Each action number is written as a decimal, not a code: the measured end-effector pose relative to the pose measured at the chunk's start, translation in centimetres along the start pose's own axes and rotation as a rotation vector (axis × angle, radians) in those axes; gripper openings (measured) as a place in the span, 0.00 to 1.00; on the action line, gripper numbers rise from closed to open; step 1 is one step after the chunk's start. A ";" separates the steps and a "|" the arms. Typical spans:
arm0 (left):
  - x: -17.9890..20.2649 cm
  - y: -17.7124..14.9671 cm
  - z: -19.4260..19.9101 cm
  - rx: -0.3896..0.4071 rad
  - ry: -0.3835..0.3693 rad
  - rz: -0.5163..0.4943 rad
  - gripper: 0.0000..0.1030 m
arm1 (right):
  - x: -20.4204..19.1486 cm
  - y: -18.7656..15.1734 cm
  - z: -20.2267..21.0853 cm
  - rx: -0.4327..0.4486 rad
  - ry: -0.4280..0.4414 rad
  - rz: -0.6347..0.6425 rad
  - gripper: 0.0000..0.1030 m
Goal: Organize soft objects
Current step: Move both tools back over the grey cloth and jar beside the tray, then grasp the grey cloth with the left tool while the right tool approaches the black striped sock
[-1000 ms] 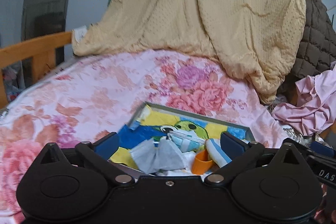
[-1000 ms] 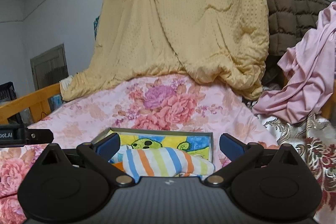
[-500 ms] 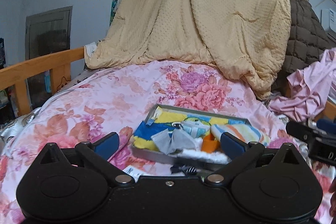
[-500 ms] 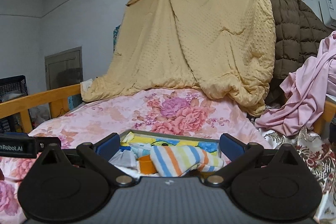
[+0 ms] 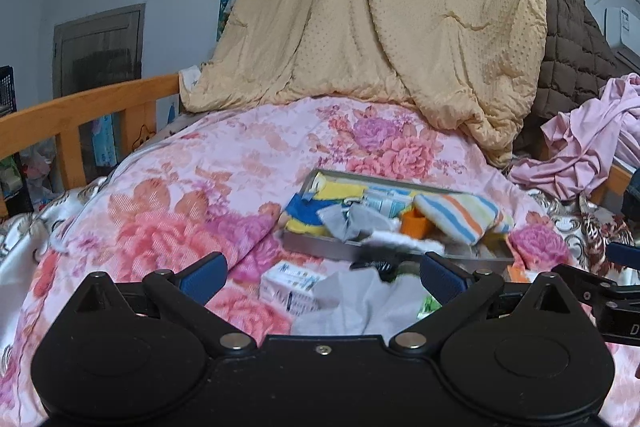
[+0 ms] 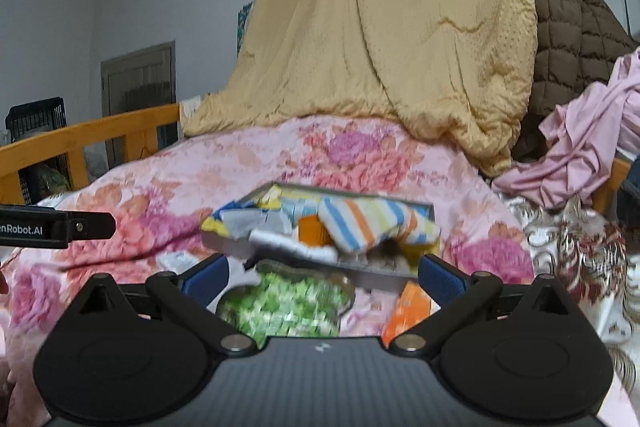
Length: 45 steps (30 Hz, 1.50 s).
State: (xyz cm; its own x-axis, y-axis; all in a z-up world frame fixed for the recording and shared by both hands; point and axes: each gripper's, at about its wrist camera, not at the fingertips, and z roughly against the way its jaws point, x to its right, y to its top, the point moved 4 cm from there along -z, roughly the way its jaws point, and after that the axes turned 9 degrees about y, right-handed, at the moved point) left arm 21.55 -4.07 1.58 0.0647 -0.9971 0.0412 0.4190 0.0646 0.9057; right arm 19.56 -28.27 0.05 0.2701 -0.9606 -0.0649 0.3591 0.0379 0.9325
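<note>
Centrally, a shallow grey tray (image 5: 320,247) rests on the floral pink bedspread (image 5: 192,187) of a bed, filled with soft items: a striped towel (image 5: 460,213) in blue, orange and yellow draped over its right half, a crumpled grey cloth (image 5: 352,221) toward its left, a small orange cup (image 5: 416,223) between the two, and a yellow-and-blue printed fabric (image 5: 308,211) beneath them. On the bedspread just in front of the tray lie a pale grey garment (image 5: 360,303) and, touching its left edge, a small white packet (image 5: 288,287). Left gripper (image 5: 322,273): jaws spread wide apart and empty, held above the grey garment, blue fingertips (image 5: 204,275) flanking it. Right gripper (image 6: 324,273): jaws likewise parted and holding nothing; between them, near the tray's front rim, sits a green patterned pouch (image 6: 284,301), somewhat blurred, with an orange packet (image 6: 408,311) just beside it on the right. Behind the tray, a tan quilt (image 5: 380,27) hangs from above and spills onto the bed; a brown quilted blanket (image 5: 572,67) and a heap of pink cloth (image 5: 580,147) lie to the right, and a wooden bed rail (image 5: 80,107) borders the left side.
</note>
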 end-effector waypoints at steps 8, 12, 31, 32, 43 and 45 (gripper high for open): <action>-0.9 -2.7 0.1 -0.060 -0.005 -0.024 0.99 | -0.9 -1.6 0.6 -0.066 -0.001 -0.012 1.00; -1.0 -4.1 0.0 -0.095 -0.006 -0.039 0.99 | -0.9 -2.2 0.1 -0.116 -0.002 -0.022 1.00; 0.0 -6.5 -2.5 -0.185 -0.045 -0.050 0.99 | -1.0 -4.3 -2.6 -0.272 -0.008 -0.036 1.00; 0.2 -6.5 -2.6 -0.186 -0.053 -0.055 0.99 | -0.9 -4.3 -2.8 -0.278 -0.009 -0.039 1.00; 1.4 -7.1 -5.5 -0.243 -0.094 -0.070 0.99 | -1.5 -4.8 -3.9 -0.314 -0.011 0.001 1.00; 1.8 -7.1 -6.1 -0.252 -0.103 -0.066 0.99 | -1.5 -4.8 -4.0 -0.314 -0.019 0.000 1.00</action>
State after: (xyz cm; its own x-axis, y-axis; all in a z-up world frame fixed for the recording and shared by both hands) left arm 24.27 -6.03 -7.32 -0.0576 -0.9975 0.0399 0.6320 -0.0055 0.7750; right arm 21.02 -25.90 -5.73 0.2546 -0.9654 -0.0556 0.6183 0.1183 0.7770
